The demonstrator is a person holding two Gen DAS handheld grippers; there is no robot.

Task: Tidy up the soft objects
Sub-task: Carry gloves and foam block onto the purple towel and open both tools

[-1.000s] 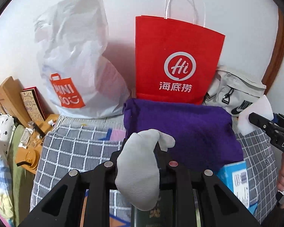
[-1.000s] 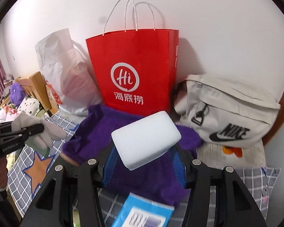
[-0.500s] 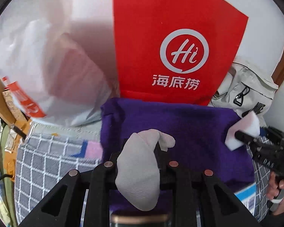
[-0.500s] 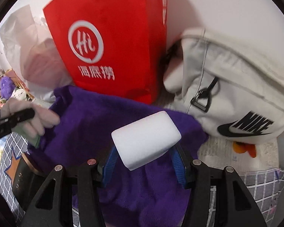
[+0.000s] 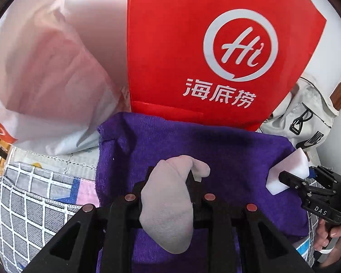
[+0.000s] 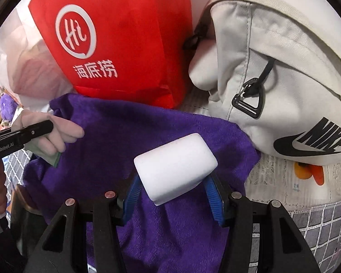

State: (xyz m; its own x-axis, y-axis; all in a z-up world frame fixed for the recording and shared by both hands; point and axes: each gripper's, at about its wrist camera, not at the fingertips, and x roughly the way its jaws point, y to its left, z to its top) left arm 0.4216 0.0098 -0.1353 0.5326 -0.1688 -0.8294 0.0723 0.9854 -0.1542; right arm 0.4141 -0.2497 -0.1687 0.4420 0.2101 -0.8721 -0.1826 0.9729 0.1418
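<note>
Grey sock [image 5: 168,207] pinched in left gripper [image 5: 170,186], hanging low over purple towel [image 5: 227,159]. White sponge [image 6: 175,168] clamped crosswise in right gripper [image 6: 174,195], above the towel's right part, nearer the Nike bag [image 6: 284,72]. Red paper bag [image 5: 204,56] upright just behind.

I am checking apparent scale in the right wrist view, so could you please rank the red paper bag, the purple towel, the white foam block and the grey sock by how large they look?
1-2. Purple terry towel and red paper bag: comparable, both cropped or covered, so unranked.
3. White rectangular foam block, enlarged by nearness to the camera.
4. Grey fabric sock, partly hidden.
</note>
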